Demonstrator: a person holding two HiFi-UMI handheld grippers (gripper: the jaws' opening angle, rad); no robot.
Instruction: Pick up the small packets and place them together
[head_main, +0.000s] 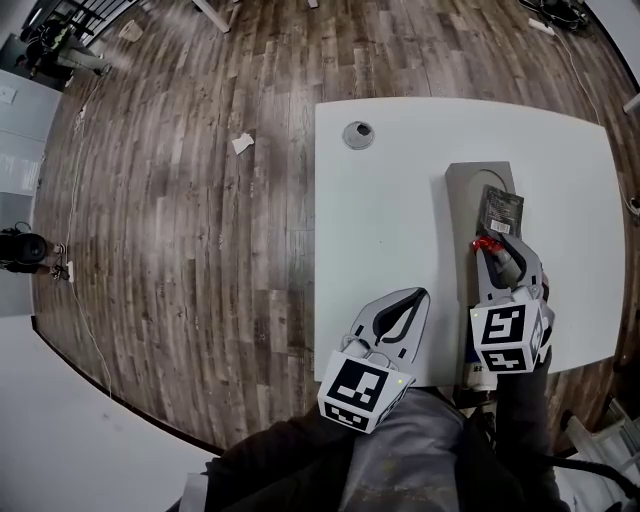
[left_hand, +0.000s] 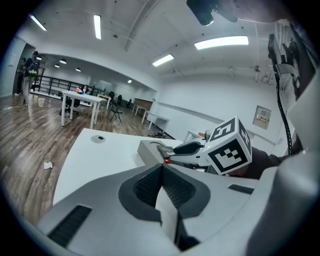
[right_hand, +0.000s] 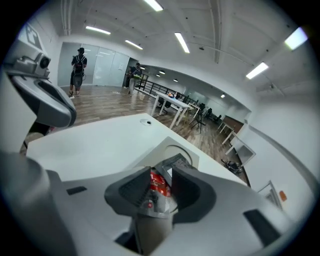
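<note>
A grey tray (head_main: 462, 200) lies on the white table (head_main: 390, 220), right of centre. A dark packet (head_main: 499, 211) rests in it. At the tray's near end a red packet (head_main: 487, 243) sits between the tips of my right gripper (head_main: 503, 243). In the right gripper view the red packet (right_hand: 159, 184) lies in the gap of my right gripper (right_hand: 161, 175); its jaws stand apart and do not press on it. The dark packet (right_hand: 176, 162) lies just beyond. My left gripper (head_main: 418, 294) hovers at the table's near edge, and in its own view my left gripper (left_hand: 161, 167) is shut and empty.
A round cable hole (head_main: 358, 133) sits near the table's far left corner. The table's left edge drops to wood floor, where a paper scrap (head_main: 242, 143) lies. The person's lap is under the near edge.
</note>
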